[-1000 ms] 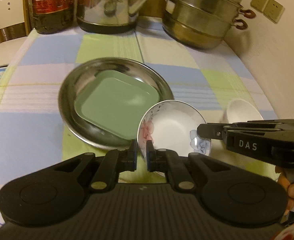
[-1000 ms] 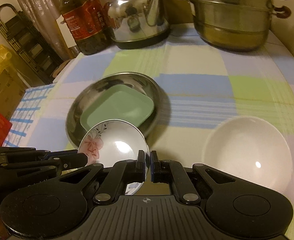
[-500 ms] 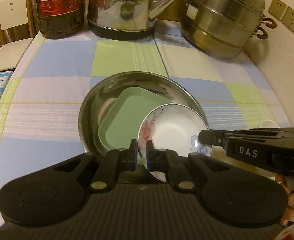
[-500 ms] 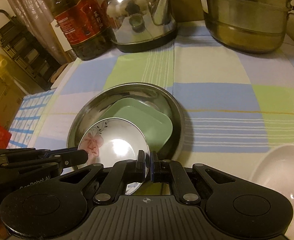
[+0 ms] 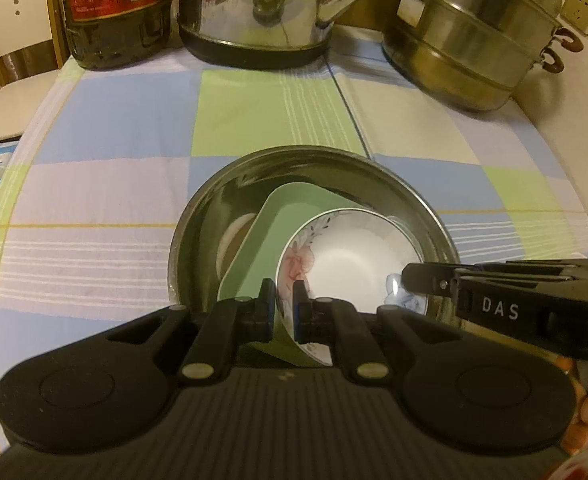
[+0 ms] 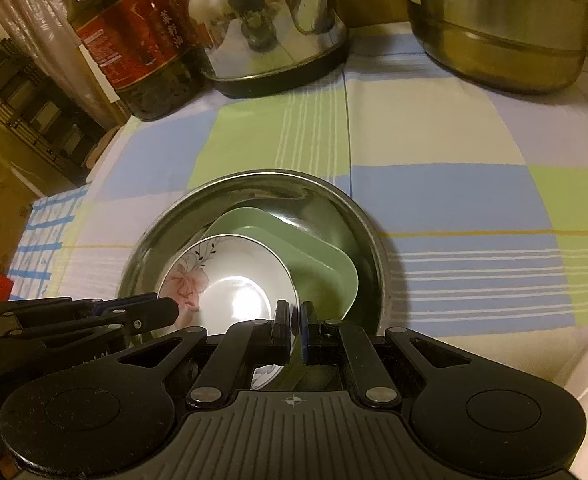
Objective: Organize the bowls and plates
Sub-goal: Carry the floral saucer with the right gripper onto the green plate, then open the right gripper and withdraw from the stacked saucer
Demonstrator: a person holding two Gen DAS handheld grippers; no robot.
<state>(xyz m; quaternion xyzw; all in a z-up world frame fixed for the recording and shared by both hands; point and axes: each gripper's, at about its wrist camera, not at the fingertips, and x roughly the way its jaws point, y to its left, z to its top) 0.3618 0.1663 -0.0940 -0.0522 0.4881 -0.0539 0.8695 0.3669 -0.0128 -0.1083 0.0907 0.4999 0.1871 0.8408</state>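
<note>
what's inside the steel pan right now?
In the steel pan: a green square plate, with the flowered bowl held over it by both grippers. Whether the bowl touches the plate is hidden, as is the pan floor beneath.

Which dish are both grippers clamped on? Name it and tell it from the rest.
The flower-painted white bowl: the left gripper and right gripper pinch opposite rims. The green square plate lies below it inside the steel basin, ungripped.

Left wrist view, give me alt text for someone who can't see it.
Two grippers, the left gripper and the right gripper, each pinch the rim of a flowered bowl over a green plate inside a steel dish. Behind, on a checked tablecloth, stand a kettle, bottle and steamer pot.
</note>
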